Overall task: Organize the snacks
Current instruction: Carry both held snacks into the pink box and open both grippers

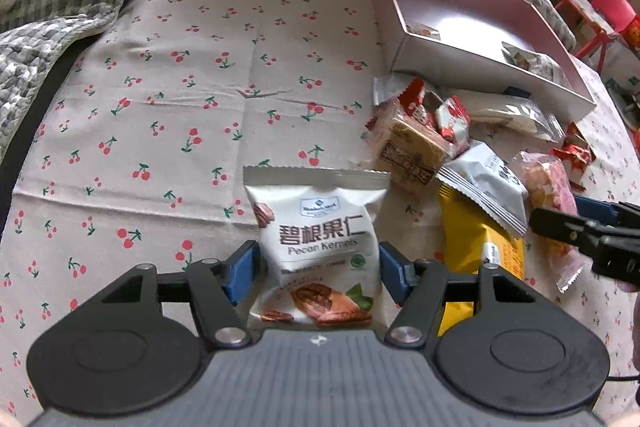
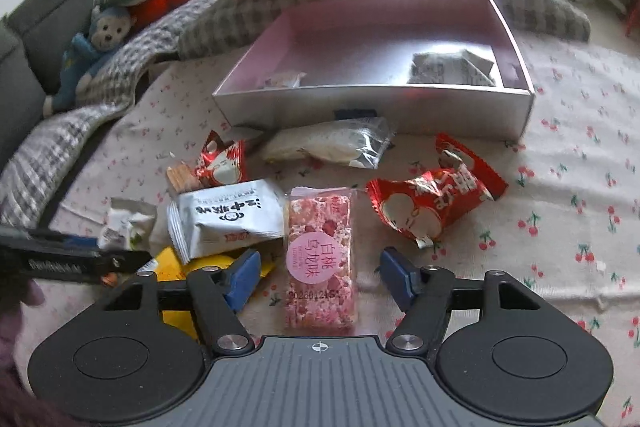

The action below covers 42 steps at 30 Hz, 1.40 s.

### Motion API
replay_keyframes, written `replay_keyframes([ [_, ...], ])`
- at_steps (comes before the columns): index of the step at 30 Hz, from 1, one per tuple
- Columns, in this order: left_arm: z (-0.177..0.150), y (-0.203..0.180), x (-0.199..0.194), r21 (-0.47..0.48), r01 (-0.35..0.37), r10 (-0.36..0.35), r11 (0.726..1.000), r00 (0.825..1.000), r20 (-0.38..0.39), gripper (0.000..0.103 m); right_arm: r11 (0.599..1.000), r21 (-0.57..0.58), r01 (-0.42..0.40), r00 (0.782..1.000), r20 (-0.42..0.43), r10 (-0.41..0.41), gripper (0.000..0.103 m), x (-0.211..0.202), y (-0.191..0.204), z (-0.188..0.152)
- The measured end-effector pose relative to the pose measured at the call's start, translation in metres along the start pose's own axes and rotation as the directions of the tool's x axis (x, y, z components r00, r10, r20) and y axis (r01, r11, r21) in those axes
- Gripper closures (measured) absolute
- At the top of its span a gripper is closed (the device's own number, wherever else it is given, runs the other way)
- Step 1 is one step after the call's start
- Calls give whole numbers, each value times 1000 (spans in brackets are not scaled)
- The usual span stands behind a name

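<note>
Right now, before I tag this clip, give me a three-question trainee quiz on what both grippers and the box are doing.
1. True or false: the left gripper has the pecan kernels packet between its fingers.
2. Which snack lies between the open fingers of the right gripper? A) red packet B) pink nougat bar C) yellow packet
3. Fill in: the pink box already holds ___ snacks.

Key: 1 true. 2 B, the pink nougat bar, not yet squeezed. 3 two, one near each front corner.
</note>
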<state>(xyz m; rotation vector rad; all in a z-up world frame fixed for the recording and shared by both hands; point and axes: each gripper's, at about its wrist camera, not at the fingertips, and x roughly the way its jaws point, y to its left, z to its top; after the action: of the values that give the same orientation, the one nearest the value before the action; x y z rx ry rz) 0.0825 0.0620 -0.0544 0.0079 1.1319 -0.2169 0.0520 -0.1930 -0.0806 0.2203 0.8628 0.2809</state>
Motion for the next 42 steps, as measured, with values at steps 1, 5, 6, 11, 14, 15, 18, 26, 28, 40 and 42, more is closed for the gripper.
replay_keyframes([
  [1,0,1,0,-2,-3,3,1000,1000,4,42,999,-31,14,1000,3,-14,36,1,5,-1],
  [5,-1,-2,0,32,-28,27,999,1000,14,50,986,-132,97,995,17,-95,70,3,17,-4],
  [6,-2,-3,-1,49,-36,35,998,999,19,51,981,-150,119,993,16,-118,72,3,18,-3],
  [11,0,1,-3,38,-27,27,999,1000,15,55,981,-137,136,991,28,-133,72,-4,20,3],
  [14,5,7,-5,13,-23,23,1000,1000,10,61,983,-130,128,991,49,-122,72,-11,23,9],
  [15,6,8,-6,5,-22,22,1000,1000,12,61,984,-128,125,991,56,-118,72,-13,24,12],
  [18,12,10,-10,-14,-26,27,1000,999,29,62,986,-116,116,991,77,-108,72,-18,27,20],
  [26,25,5,-16,-43,-31,34,999,998,62,63,998,1,64,992,111,-64,72,-26,19,47],
  [28,30,4,-19,-53,-25,29,998,997,72,63,998,20,61,991,119,-63,72,-25,15,51],
  [40,66,-15,-36,-94,15,2,995,984,176,63,988,146,52,981,178,-78,72,-29,-22,74],
  [42,73,-22,-38,-90,24,-6,996,980,197,63,985,164,44,980,185,-74,72,-30,-30,76],
])
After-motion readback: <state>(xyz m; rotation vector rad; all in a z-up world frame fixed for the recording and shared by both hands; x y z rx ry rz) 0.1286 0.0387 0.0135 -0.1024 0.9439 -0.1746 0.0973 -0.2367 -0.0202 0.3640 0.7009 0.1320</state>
